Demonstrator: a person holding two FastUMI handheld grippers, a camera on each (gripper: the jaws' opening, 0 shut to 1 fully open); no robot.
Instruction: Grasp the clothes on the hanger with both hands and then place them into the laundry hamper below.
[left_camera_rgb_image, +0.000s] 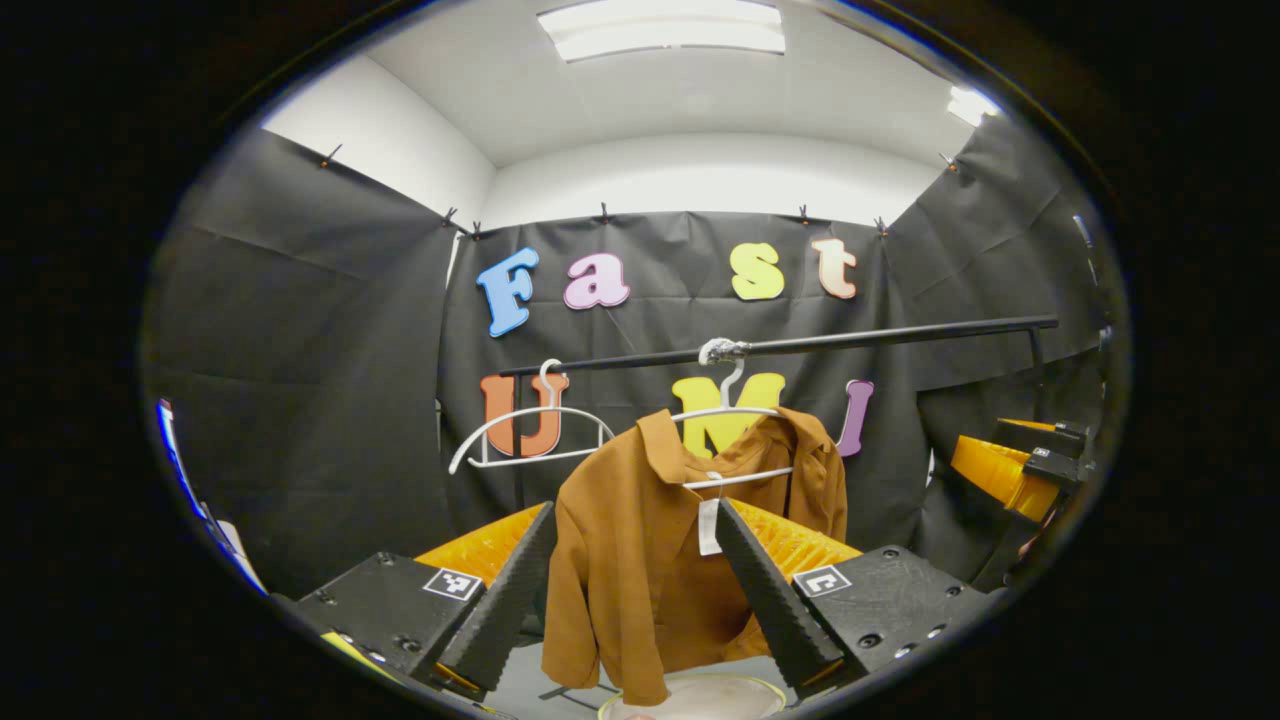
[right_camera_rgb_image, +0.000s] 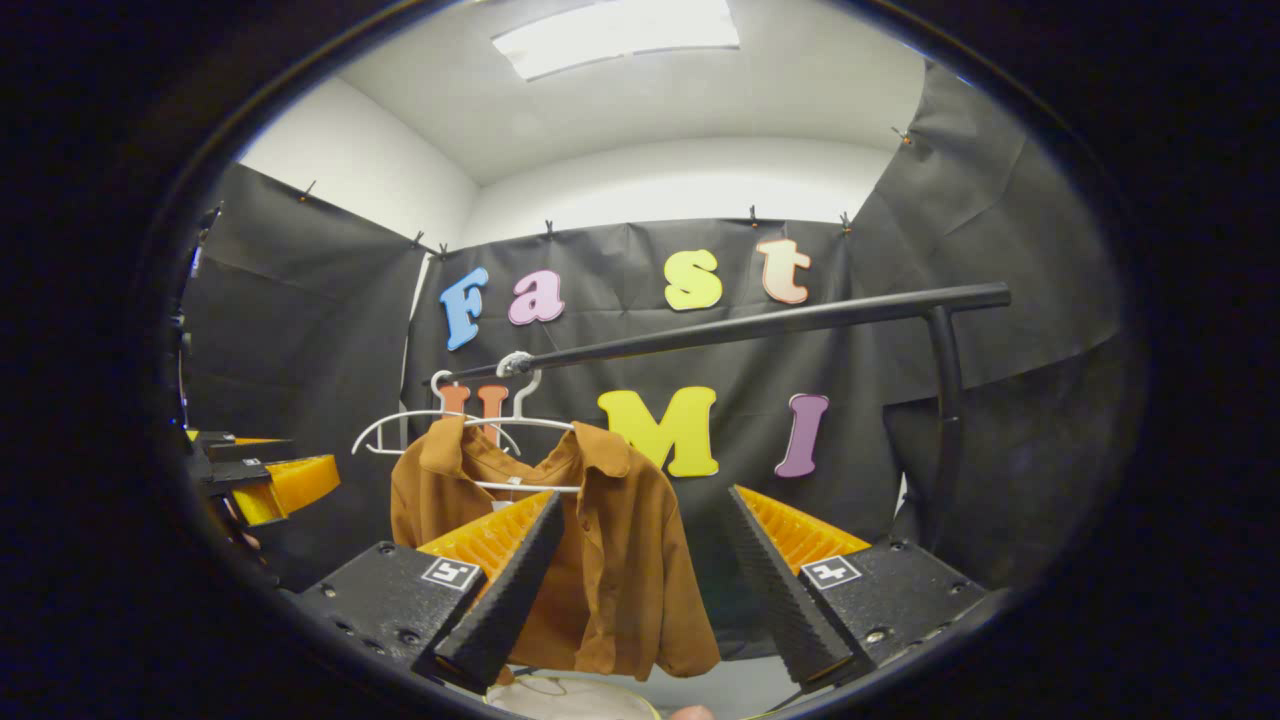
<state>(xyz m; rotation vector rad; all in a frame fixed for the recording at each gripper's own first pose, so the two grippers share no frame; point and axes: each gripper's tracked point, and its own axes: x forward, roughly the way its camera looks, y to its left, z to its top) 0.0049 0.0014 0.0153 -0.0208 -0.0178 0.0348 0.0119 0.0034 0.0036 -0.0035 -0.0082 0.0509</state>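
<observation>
Two grippers, both mine, and both stand with jaws spread wide, nothing between them: my left gripper (left_camera_rgb_image: 635, 590) faces the brown shirt (left_camera_rgb_image: 650, 560) almost square on, and my right gripper (right_camera_rgb_image: 640, 590) sees the same shirt (right_camera_rgb_image: 600, 560) off toward its left finger. The shirt hangs on a white hanger (left_camera_rgb_image: 735, 440) hooked near the middle of the black rail (left_camera_rgb_image: 800, 345), collar up, front open, a pale tag (left_camera_rgb_image: 709, 525) dangling at the neck; a second, bare hanger (left_camera_rgb_image: 530, 430) hangs farther along toward the rail's left end. Below the hem I catch the pale round rim of the laundry hamper (left_camera_rgb_image: 700, 700), directly under the garment (handy, since the drop should be short). In the left gripper view my other gripper shows at the far right edge, well apart from the cloth, so neither one touches it yet. I judge the shirt light, soft and limp: it will fold and slide, not resist, and the smooth hanger may let it slip off one side if I tug unevenly. The sensible hold is high, one pinch on each shoulder just beside the collar, where the fabric lies doubled over the hanger's arms. Gripping low on a sleeve or hem would merely stretch the cloth and swing the hanger along the rail. Once both pinches bite, lifting the shoulders up clear of the hanger's ends should free it.
</observation>
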